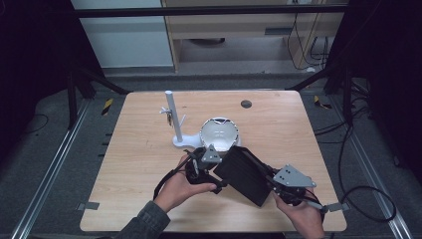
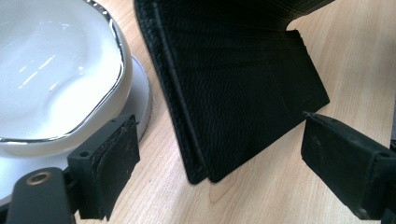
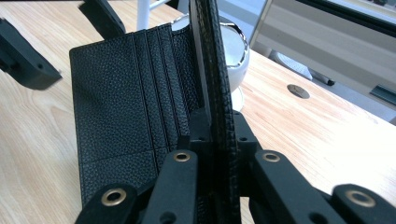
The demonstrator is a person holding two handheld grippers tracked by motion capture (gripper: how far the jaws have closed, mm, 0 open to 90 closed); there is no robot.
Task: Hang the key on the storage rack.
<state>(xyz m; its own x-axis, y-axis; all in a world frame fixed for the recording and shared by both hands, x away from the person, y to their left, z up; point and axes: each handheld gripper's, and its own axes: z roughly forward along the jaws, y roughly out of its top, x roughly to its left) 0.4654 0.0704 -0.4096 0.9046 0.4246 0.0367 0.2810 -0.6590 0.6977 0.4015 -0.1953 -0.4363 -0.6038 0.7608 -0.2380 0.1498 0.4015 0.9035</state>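
Observation:
A black leather wallet (image 1: 244, 174) is spread open above the wooden table (image 1: 149, 164). My right gripper (image 1: 272, 182) is shut on the wallet's upright flap (image 3: 215, 70), with its pads pressed on both sides near the fold (image 3: 217, 130). The other flap (image 3: 121, 93), with card slots, lies tilted toward the table. My left gripper (image 1: 220, 172) stands open around that flap's lower edge (image 2: 233, 84). Its pads (image 2: 109, 163) are apart from the leather, though the right jaw is close to the flap's corner.
A white bowl with a silver rim (image 1: 219, 133) stands just behind the wallet, close to my left gripper's left jaw (image 2: 51, 79). A white post stand with small pegs (image 1: 171, 117) rises to the bowl's left. A dark round hole (image 1: 246, 104) marks the table's far side.

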